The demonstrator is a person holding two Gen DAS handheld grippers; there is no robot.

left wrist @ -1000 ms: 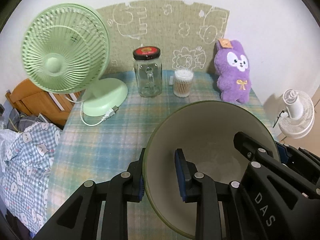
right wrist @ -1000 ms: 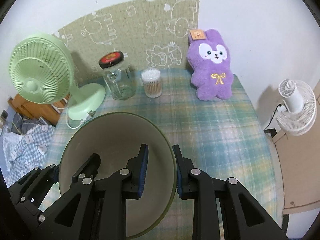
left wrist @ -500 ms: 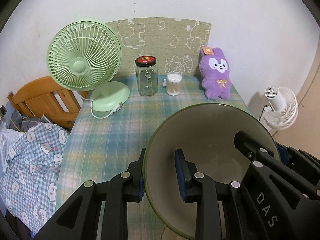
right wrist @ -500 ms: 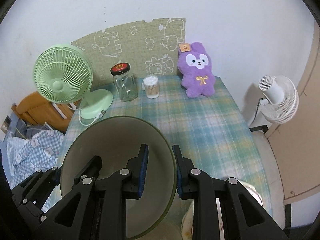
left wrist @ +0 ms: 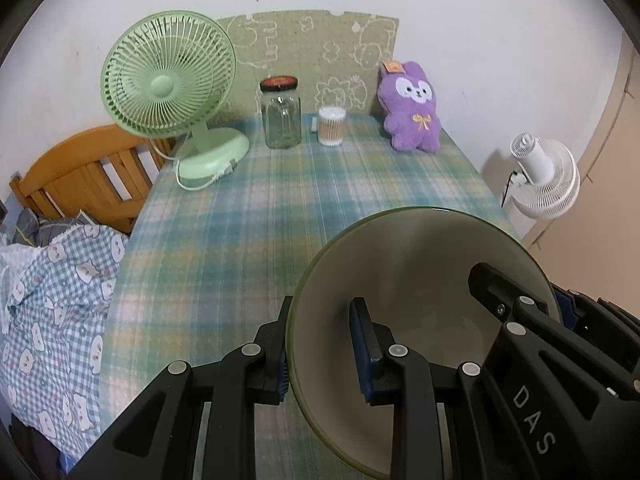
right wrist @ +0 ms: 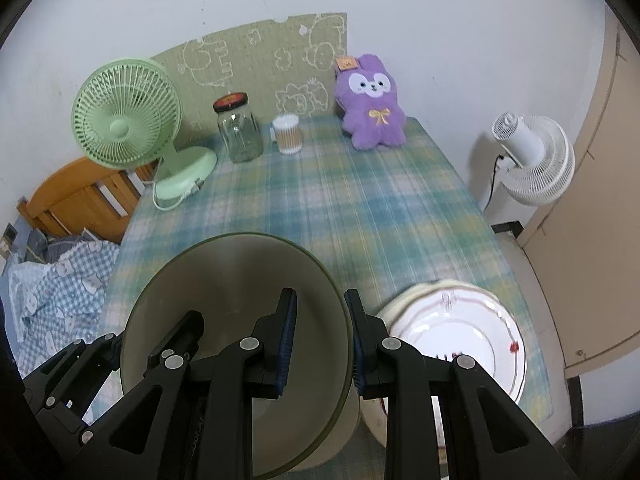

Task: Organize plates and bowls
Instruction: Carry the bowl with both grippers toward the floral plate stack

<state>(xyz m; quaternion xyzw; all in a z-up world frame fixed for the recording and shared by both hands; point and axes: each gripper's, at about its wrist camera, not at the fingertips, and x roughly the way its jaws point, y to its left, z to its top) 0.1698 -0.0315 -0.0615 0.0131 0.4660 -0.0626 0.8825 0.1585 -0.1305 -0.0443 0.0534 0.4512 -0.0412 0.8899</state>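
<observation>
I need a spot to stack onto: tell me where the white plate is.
The white plate shows only in the right wrist view, at the table's near right corner, just right of the bowl both grippers hold.

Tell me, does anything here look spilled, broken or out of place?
Nothing looks spilled or broken. The one unusual sight is the large bowl, held tilted above the checked tablecloth, pinched at opposite rims by the left gripper and right gripper. A white plate lies beside it.

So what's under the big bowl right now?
Mostly plaid tablecloth. The bowl, held by both tongs, left and right, covers what lies directly beneath; a white plate shows beside it, its left edge hidden.
</observation>
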